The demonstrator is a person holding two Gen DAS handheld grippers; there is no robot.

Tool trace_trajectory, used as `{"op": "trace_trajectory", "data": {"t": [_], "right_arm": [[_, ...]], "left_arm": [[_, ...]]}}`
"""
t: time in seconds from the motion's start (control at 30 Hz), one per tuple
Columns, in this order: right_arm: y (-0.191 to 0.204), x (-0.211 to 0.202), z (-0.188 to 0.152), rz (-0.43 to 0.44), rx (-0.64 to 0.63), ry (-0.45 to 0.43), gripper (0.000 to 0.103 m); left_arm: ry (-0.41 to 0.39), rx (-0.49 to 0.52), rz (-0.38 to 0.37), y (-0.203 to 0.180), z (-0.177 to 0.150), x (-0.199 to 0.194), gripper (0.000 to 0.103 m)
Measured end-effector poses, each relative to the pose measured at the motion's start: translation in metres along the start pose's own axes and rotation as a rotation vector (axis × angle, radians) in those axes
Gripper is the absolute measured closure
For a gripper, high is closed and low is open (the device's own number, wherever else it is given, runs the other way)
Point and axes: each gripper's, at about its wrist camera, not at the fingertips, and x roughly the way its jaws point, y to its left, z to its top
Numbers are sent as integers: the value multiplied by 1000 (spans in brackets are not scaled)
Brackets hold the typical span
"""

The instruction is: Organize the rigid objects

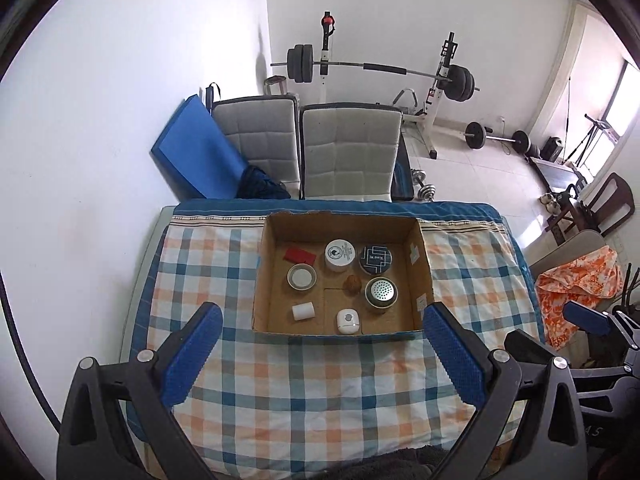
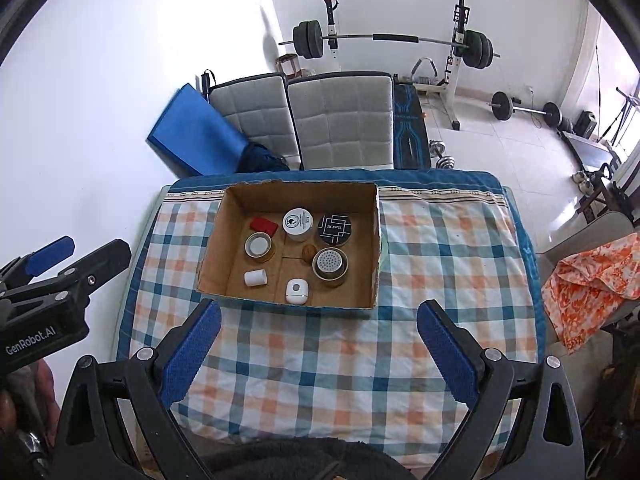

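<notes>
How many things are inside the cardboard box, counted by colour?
In the cardboard box:
Red: 1, the red block
White: 3, the white jar, the white cylinder, the white device
Black: 1, the black tin
Brown: 1, the brown ball
Metal: 2, the open tin, the perforated tin
Total: 8

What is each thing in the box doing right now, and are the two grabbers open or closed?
Cardboard box: open on top, on the checked cloth.
White jar: upright, lid on.
Black jar: upright, lid on.
Red block: lying flat.
Holed metal tin: upright.
White cylinder: on its side.
White gadget: lying flat.
Left gripper: open, empty.
Right gripper: open, empty.
</notes>
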Motion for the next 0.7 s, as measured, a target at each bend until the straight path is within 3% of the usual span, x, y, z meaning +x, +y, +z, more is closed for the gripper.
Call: {"op": "trace_trajectory", "data": {"t": [0.7], "right_arm": [[-19, 9, 2, -74, 38, -22, 3]], "left_arm": [[7, -12, 28, -5, -10, 7, 0]]}}
